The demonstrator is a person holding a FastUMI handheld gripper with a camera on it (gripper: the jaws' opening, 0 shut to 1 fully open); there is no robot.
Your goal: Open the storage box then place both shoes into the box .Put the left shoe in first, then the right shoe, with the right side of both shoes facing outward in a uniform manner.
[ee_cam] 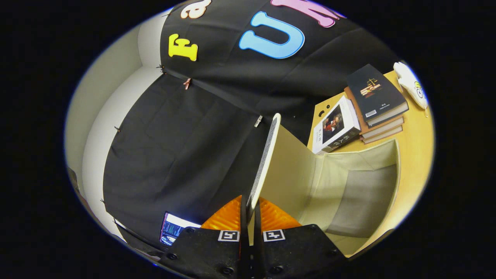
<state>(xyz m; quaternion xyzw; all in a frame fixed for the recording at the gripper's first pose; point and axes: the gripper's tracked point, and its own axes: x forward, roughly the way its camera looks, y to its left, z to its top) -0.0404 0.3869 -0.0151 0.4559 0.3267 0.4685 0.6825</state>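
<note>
Lid [267, 155] pinched edge-on in gripper [251, 217], both fingers pressing its lower rim, long axis running straight ahead and upward from fingertips. Just to the right, hinged below, storage box [391, 186] gaping open, cavity bare, no shoes inside. Beyond box, stacked books [374, 100] on wooden table [416, 143]. Judging by this: lid to swing further left, away from cavity.

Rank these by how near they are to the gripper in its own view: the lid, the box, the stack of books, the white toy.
1. Lid: clamped between the fingers of the gripper.
2. Box: open, just ahead on the lid's far side.
3. Books: stacked on the table beyond the box.
4. White toy: past the books, by the table's far edge.
</note>
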